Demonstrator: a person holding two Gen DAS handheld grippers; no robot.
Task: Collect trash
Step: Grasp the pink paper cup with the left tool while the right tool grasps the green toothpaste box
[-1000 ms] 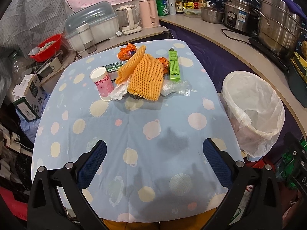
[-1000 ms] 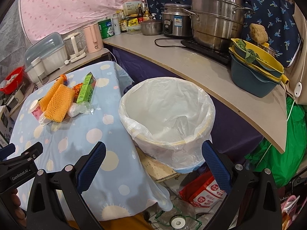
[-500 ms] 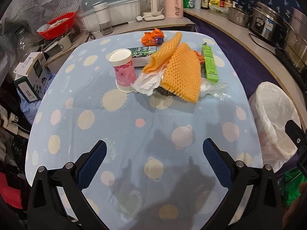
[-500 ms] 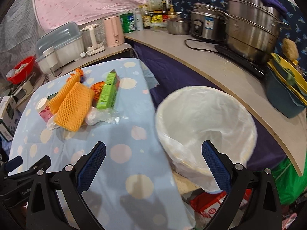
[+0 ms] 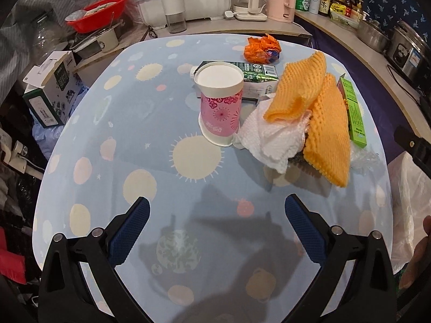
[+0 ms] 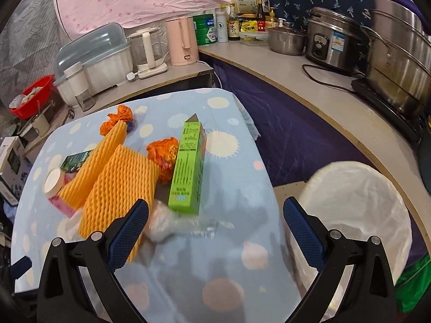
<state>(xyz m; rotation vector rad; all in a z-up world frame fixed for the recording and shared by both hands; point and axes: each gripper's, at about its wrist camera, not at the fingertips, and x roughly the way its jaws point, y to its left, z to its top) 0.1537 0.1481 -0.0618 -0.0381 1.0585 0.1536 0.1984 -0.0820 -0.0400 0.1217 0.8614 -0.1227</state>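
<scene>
**Trash heaped on the table, bin off to the right**

Trash sits in one loose pile toward the far right of the table (image 5: 134, 145), ahead of both grippers. From the left gripper (image 5: 216, 228) the pile lies forward and to the right; the paper cup (image 5: 219, 105) stands upright at its near left edge. From the right gripper (image 6: 215, 228) the pile is straight ahead and slightly left, with a crumpled clear plastic wrap (image 6: 172, 226) nearly between its fingers, so the right hand looks the nearer one. The green carton (image 6: 187, 169) lies flat, its long axis running away from that gripper. The white-lined bin (image 6: 361, 204) stands beside the table's right edge, just right of the right gripper.

Both grippers are spread wide and hold nothing.

The two orange foam nets (image 5: 323, 126) are soft, ribbed and floppy, draped over a white foam sheet (image 5: 269, 140). Two crumpled orange wrappers (image 5: 262, 48) are thin and crinkly. A second, darker green box (image 5: 256, 71) lies flat behind the cup. The cup is thin paper, light and easily tipped.
</scene>
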